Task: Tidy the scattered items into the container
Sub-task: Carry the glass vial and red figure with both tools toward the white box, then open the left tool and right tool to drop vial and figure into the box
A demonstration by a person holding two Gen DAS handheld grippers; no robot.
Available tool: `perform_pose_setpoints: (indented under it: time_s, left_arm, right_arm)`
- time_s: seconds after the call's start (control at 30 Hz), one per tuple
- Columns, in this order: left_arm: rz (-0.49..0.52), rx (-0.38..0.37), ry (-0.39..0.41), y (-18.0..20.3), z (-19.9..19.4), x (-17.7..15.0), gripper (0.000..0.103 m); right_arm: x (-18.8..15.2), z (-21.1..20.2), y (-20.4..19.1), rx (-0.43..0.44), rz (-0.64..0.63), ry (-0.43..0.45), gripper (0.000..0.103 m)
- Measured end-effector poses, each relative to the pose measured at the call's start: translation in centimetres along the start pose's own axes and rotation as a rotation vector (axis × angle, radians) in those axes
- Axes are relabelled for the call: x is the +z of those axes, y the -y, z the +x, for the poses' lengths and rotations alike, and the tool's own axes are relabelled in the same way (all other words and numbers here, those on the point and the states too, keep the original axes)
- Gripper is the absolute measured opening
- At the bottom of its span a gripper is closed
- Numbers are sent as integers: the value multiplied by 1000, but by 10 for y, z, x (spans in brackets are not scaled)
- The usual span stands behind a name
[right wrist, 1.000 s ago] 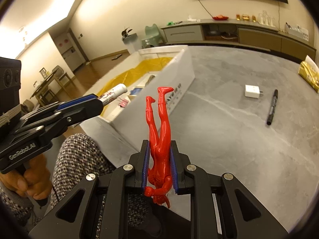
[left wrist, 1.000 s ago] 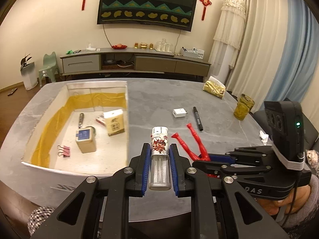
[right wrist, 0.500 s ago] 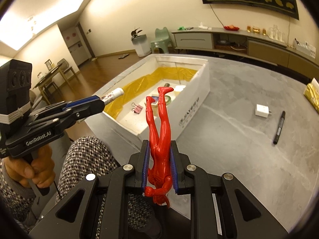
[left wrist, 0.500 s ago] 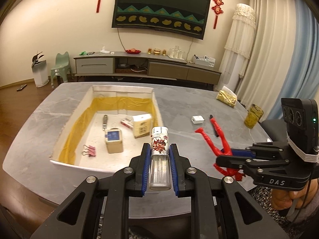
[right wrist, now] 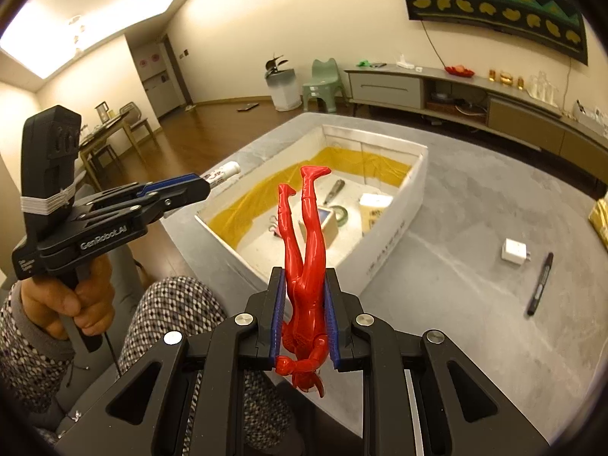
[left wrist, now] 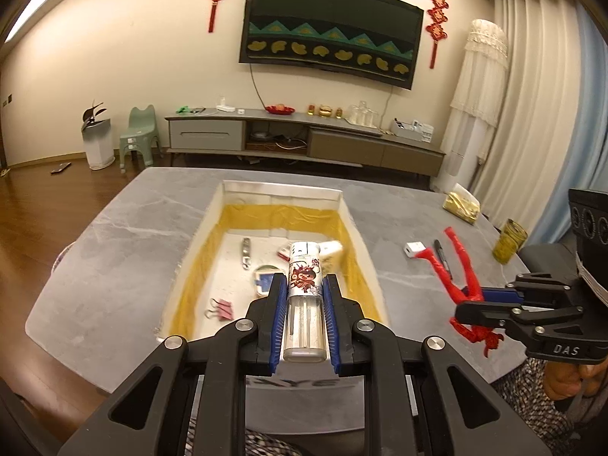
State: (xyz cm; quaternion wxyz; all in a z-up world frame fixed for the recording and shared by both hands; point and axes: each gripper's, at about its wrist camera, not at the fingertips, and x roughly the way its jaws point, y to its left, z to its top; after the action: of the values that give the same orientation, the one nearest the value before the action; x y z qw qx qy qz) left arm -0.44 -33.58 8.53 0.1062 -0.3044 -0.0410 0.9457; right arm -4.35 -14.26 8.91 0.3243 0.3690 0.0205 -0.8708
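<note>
My left gripper (left wrist: 304,296) is shut on a clear lighter (left wrist: 305,296) with a red cartoon print, held above the near end of the white box (left wrist: 364,250) with yellow lining. My right gripper (right wrist: 304,300) is shut on a red action figure (right wrist: 304,250), legs pointing forward, near the box's near corner. The left view shows that figure (left wrist: 456,266) in the right gripper (left wrist: 494,296) to the right of the box. The box (right wrist: 402,212) holds a tin, a pink binder clip, a small carton and a metal tool.
On the grey table (right wrist: 475,285) right of the box lie a white charger plug (right wrist: 515,251) and a black marker (right wrist: 539,283). A gold packet (left wrist: 461,207) and a yellow-green glass (left wrist: 509,241) stand at the far right. A person's hand and patterned sleeve hold each gripper.
Both grippers have risen and moved left, so the box now sits straight ahead of the left gripper. The lighter and the red figure stay gripped.
</note>
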Motion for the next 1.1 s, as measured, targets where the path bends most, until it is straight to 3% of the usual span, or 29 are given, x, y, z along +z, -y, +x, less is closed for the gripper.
perform_pose_setpoints:
  time_s: [0.37, 1.1]
  left_arm:
    - [3, 24, -10, -20, 19, 14, 20]
    - [-52, 49, -193, -44, 102, 4, 20]
  right_arm:
    - [25, 27, -14, 5, -41, -14, 20]
    - [45, 118, -4, -15, -75, -144, 21]
